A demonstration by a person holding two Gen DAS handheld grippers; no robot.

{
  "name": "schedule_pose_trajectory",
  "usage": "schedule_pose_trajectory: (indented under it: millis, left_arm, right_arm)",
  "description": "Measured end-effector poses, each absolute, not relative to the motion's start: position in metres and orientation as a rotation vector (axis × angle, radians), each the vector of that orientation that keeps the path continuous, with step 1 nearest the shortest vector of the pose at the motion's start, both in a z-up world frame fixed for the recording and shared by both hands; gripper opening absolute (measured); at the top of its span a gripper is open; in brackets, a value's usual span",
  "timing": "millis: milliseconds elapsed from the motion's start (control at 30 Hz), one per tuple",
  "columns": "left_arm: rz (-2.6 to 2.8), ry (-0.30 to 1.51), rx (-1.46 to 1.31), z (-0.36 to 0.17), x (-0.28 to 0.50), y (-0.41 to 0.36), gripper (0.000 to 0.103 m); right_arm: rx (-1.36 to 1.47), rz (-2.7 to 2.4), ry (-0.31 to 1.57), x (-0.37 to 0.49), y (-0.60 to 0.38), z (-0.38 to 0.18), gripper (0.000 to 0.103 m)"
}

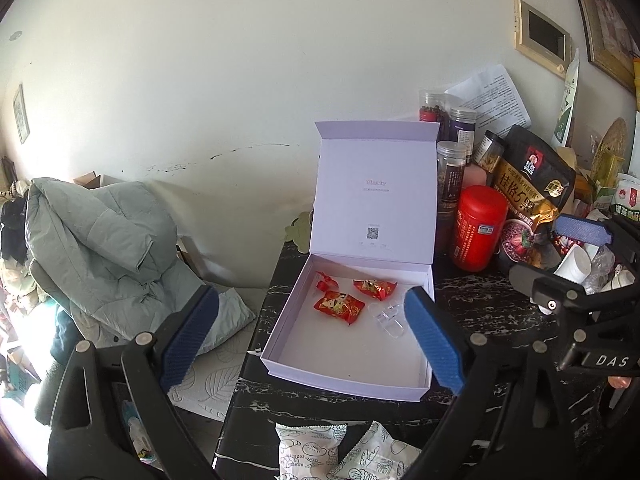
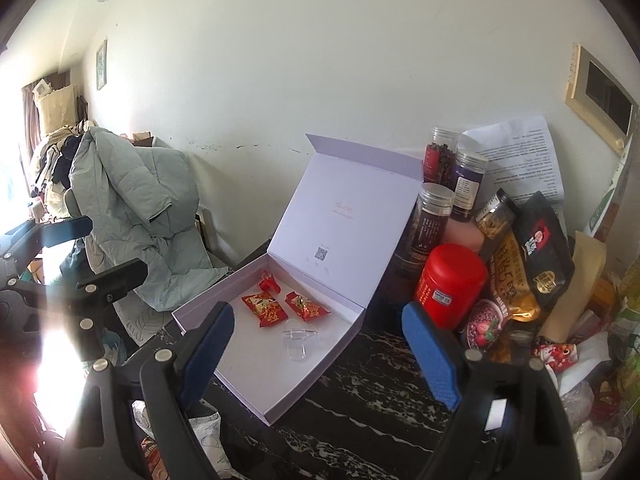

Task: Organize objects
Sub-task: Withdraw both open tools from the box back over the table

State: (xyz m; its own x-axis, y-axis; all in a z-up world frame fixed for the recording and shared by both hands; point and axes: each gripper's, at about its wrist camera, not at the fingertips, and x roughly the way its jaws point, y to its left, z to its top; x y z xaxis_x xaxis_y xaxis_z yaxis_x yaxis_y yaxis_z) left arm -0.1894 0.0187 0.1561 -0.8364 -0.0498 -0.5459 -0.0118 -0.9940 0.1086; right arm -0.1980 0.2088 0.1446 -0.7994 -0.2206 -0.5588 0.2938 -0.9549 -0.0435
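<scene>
**Inspector A:** Three red sweets (image 1: 340, 306) and a clear plastic clip (image 1: 386, 318) lie in the white box (image 1: 280, 344), lid up, on the dark marbled table (image 1: 480, 300). Judged light, crinkly, slippery; best pinched across the wrapper's middle.

**Inspector B:** Left gripper (image 1: 312, 336) and right gripper (image 2: 316, 354) both stand spread, holding nothing. Legible writing: "DAS" on the right gripper; lid print too faint.

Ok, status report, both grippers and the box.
Left gripper open, empty. Right gripper open, empty. Box lid up, three red candies and a clear clip inside. Nothing blocking; white packets lie in front of the box.
</scene>
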Motion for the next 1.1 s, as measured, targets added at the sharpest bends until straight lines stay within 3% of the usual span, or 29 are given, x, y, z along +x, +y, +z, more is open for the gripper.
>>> schedule_pose_trajectory:
  millis: [233,1100]
  left_arm:
    - [-2.983,-0.151,0.871,0.149,-0.168,0.02,0.103]
    - [-3.014,-0.076,1.008,0.106,-0.097,0.027,0.103]
  right_arm:
    - [0.818,-2.752,0.188,-0.175,0.212,0.14,0.087]
    - [0.86,-2.726,0.149,-0.105,0.22,0.098,0.092]
